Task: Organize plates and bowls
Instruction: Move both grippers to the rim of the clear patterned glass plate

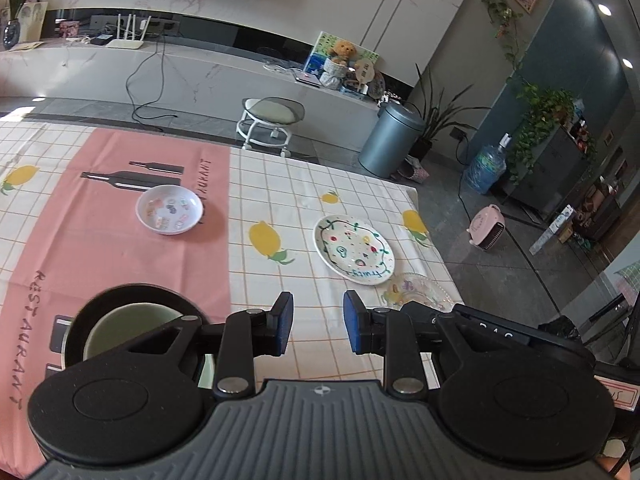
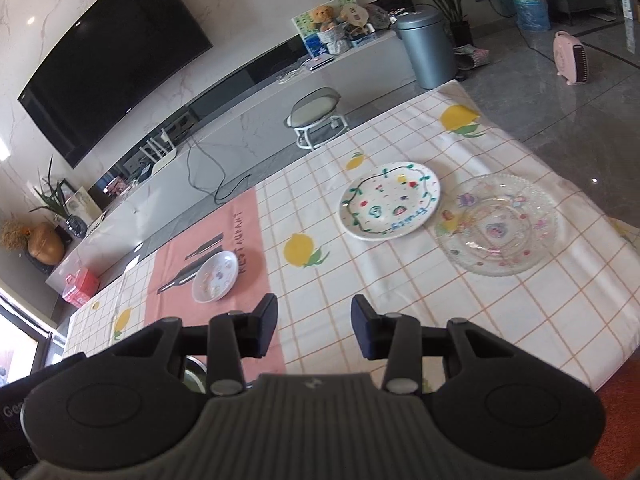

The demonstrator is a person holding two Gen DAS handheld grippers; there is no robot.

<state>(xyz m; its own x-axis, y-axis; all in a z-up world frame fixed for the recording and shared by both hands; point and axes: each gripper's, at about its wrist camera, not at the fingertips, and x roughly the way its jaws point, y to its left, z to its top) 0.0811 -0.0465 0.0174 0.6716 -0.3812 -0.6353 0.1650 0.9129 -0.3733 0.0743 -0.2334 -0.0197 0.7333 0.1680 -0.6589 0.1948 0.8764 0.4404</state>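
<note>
Both tongs gape empty; only the left wrist view shows a green bowl (image 1: 120, 332) in a black dish (image 1: 132, 296).

On the tabletop (image 2: 400, 304) a small bowl (image 2: 215, 276) sits on the placemat (image 2: 176, 280) toward the far left edge. To its right, near the far right corner, lies a plate (image 2: 390, 200), with a glass dish (image 2: 498, 224) just beside it at the right edge. At the near left, a cup (image 1: 120, 328) stands inside a larger bowl (image 1: 86, 312).
</note>
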